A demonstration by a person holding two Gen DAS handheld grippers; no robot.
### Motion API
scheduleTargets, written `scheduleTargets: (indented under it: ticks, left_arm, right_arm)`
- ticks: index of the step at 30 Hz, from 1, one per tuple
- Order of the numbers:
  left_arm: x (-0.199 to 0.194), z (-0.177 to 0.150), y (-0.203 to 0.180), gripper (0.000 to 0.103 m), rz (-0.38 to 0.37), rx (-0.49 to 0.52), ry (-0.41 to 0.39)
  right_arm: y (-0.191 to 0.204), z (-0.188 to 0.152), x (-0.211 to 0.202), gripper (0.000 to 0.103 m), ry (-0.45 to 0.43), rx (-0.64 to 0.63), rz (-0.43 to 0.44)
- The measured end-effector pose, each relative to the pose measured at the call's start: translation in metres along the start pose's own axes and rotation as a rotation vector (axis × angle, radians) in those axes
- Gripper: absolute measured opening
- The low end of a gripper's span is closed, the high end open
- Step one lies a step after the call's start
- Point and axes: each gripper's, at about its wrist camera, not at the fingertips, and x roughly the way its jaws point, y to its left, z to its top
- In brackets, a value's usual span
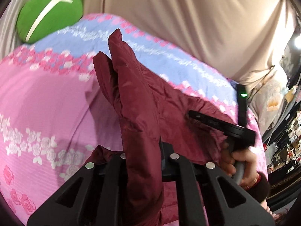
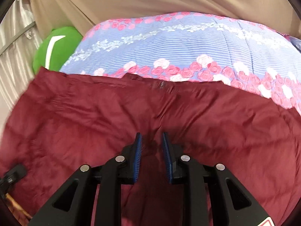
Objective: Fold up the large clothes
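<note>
A green cushion (image 1: pixel 49 13) with a white stripe sits at the far left, wedged against a beige sheet (image 1: pixel 188 18) that hangs as a backdrop behind a bed. The bed is covered by a floral quilt (image 1: pixel 47 98), pink with white and pink roses in the near part and blue-striped farther back.

In the left wrist view, the left claw (image 1: pixel 143 154) is clamped on a fold of a maroon jacket (image 1: pixel 135 94), which rises between its fingers and stands up in a puffy ridge over the quilt; the finger pads are buried in the fabric. The rest of the jacket trails to the right across the quilt, where the person's right hand (image 1: pixel 239 162) grips the handle of the other tool, whose black body with a green light stands over the cloth.

In the right wrist view, the maroon jacket (image 2: pixel 94 116) lies spread wide across the bed, its far edge running just before the blue band of the quilt (image 2: pixel 169 43), with the green cushion (image 2: pixel 56 47) beyond its left corner. The right claw (image 2: pixel 152 146) is narrowly parted, its blue-ribbed pads (image 2: pixel 138 156) standing on either side of a crease in the jacket, with a strip of cloth showing in the gap between them.
</note>
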Motion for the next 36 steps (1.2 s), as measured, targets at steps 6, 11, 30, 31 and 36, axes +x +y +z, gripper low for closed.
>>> scheduleTargets:
  ticks: [6,11,30,31,36]
  left_arm:
    - [-0.009,0.012,-0.028,0.009,-0.074,0.054,-0.04]
    - [-0.005,0.013,-0.07,0.009,-0.158,0.145,-0.044]
    - [0.015,0.009,-0.123,0.009,-0.204,0.212,-0.015]
    - [0.014,0.008,-0.123,0.009,-0.197,0.215,-0.015]
    - [0.019,0.006,-0.124,0.009,-0.174,0.205,-0.007]
  right_arm:
    - [0.002,0.004,0.036,0.022,0.06,-0.007,0.006]
    - [0.02,0.004,0.044,0.023,0.033,-0.097,-0.024]
    - [-0.007,-0.065,-0.018,0.021,0.09,-0.085,0.229]
    - [-0.002,-0.065,-0.014,0.02,0.084,-0.101,0.223]
    - [0.007,-0.059,0.0,0.017,0.081,-0.1,0.289]
